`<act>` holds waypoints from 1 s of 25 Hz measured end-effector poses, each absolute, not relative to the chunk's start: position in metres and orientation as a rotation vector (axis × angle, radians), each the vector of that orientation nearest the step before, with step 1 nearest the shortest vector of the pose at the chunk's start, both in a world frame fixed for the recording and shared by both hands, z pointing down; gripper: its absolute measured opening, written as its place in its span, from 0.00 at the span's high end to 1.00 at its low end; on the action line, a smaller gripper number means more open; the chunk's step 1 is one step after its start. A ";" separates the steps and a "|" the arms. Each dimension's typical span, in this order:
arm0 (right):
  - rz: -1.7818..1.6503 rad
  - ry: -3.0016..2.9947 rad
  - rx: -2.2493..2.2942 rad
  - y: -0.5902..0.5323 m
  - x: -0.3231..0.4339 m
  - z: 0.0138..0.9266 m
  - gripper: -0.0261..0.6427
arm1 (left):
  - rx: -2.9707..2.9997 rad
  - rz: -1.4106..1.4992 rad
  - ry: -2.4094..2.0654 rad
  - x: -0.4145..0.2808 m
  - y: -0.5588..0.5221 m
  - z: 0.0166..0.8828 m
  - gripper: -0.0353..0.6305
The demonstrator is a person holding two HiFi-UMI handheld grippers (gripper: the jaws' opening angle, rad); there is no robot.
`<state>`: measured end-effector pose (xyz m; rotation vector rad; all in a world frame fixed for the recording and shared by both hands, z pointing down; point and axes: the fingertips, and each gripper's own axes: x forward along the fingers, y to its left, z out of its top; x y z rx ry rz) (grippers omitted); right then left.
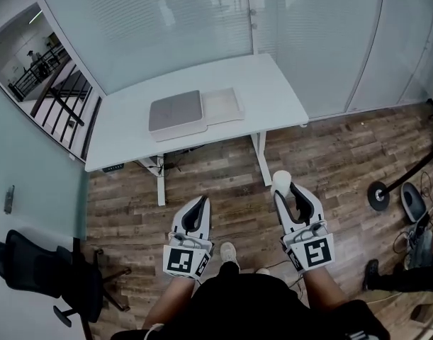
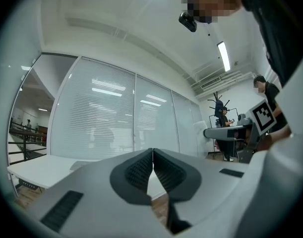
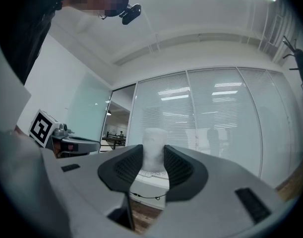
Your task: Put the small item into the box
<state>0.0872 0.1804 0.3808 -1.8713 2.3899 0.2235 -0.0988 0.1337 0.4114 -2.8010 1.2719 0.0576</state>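
A small white cylinder (image 3: pixel 153 148) sits between the pads of my right gripper (image 3: pixel 152 166), which is shut on it; the same white cylinder (image 1: pixel 280 179) shows at the tip of the right gripper (image 1: pixel 284 190) in the head view, above the wooden floor. My left gripper (image 1: pixel 200 204) is shut with nothing in it; its pads (image 2: pixel 141 170) meet at the tips. On the white table (image 1: pixel 273 91) ahead lies an open box (image 1: pixel 223 105) with its grey lid (image 1: pixel 176 113) beside it on the left. Both grippers are well short of the table.
Glass partition walls stand behind the table. A black office chair (image 1: pixel 39 271) is at the lower left. A round stand base (image 1: pixel 378 195) and cables lie on the floor at the right. Another person (image 2: pixel 225 123) stands far off in the left gripper view.
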 end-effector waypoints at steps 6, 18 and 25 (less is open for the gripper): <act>0.247 2.384 -1.882 0.134 0.067 0.375 0.75 | -2.818 0.070 1.255 -0.118 0.079 0.412 0.93; 0.343 2.356 -1.896 0.061 0.026 0.351 0.75 | -2.902 0.129 1.126 -0.135 0.010 0.412 0.93; 0.373 2.345 -1.892 0.034 0.017 0.348 0.75 | -2.876 0.138 1.087 -0.143 -0.010 0.401 0.93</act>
